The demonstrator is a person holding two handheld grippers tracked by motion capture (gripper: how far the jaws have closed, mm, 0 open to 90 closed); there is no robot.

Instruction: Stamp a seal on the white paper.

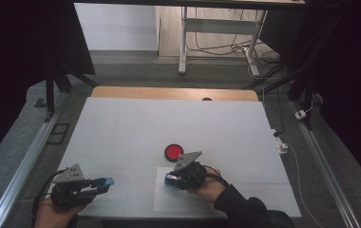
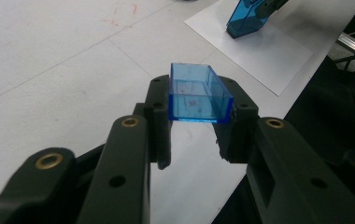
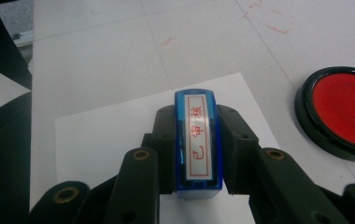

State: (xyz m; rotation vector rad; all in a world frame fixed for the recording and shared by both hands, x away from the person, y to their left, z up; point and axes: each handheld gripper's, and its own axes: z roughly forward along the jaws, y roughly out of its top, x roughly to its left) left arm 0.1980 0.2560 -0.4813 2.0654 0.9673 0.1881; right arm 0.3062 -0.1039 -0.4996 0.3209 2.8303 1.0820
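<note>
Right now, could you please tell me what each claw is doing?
Left claw: shut on an empty clear blue plastic cap.
Right claw: shut on a blue plastic stamp with a red-lettered label, over the white paper sheet.

left gripper (image 1: 103, 182), right gripper (image 1: 171, 179), fingers clamped

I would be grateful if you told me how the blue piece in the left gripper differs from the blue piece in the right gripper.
The cap in the left gripper is an empty, open, see-through blue shell; the stamp in the right gripper bears a white label with red characters.
The cap hangs over bare table; the stamp is over the white paper, beside the red ink pad.
The cap looks squat, the stamp longer and narrower.
Both are blue plastic, each clamped between black jaws.
</note>
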